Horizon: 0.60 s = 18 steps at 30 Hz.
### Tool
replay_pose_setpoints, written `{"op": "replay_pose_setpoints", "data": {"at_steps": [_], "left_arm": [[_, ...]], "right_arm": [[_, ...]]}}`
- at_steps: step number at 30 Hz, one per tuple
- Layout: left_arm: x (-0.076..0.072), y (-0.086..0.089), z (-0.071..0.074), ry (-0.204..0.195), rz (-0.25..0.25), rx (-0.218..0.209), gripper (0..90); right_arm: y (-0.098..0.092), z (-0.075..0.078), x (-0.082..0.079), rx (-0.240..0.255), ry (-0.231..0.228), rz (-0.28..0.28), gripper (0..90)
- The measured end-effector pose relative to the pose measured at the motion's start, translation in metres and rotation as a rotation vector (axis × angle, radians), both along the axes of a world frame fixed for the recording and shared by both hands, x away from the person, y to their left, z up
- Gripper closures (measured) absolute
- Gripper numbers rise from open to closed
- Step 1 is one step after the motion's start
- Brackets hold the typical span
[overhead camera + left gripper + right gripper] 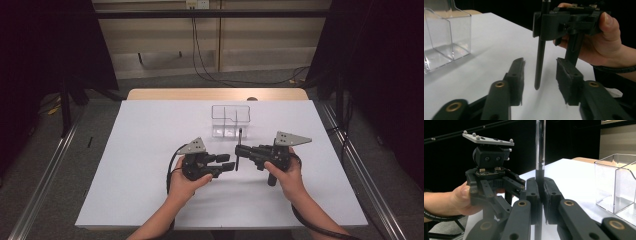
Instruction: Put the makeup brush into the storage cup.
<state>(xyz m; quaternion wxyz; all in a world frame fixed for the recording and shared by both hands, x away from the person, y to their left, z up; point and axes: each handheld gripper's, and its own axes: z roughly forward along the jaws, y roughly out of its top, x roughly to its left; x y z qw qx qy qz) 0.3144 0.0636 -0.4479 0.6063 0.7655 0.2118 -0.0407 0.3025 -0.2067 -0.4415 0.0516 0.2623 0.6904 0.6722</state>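
High view: both hands sit mid-counter [150, 150], near the person, with a black pen [239, 150] held upright between them. Right tool [241, 150] is clamped on the pen; the right gripper view shows its pads pinched tight on the shaft [540, 150], which runs up out of frame. Left tool [231, 165] stands with jaws parted; in the left gripper view the pen's lower end [539, 65] hangs between its two fingers [516, 75] with a clear gap on both sides, tip just above the counter, so no pad contact there. Reads as a handover already made: the pen is carried by the right tool alone and the left one is free of it. Clear compartment organizer [230, 120] stands farther back, just beyond the tools, a little to the right of centre, and looks empty as far as can be told through the plastic. Judged remaining: left tool backs away, right tool carries the pen over the organizer, lowers it into one compartment, lets go. Roughly halfway; pen is secured, placement not yet started.
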Motion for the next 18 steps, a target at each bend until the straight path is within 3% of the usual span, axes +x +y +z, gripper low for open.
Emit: {"op": "replay_pose_setpoints", "data": {"at_steps": [7, 10, 18], "left_arm": [[0.0023, 0.0001, 0.0003, -0.029, 0.01, -0.028, 40.3], [0.0037, 0.0005, 0.0012, -0.049, 0.011, -0.021, 31.3], [0.0069, 0.005, 0.0033, -0.089, 0.023, -0.029, 18.0]], "right_arm": [[0.0009, -0.0006, -0.0002, -0.006, 0.0, 0.004, 84.4], [0.0008, -0.0008, -0.0004, -0.007, -0.003, 0.005, 84.4], [-0.0003, -0.001, -0.0003, -0.01, -0.001, -0.001, 84.3]]}}
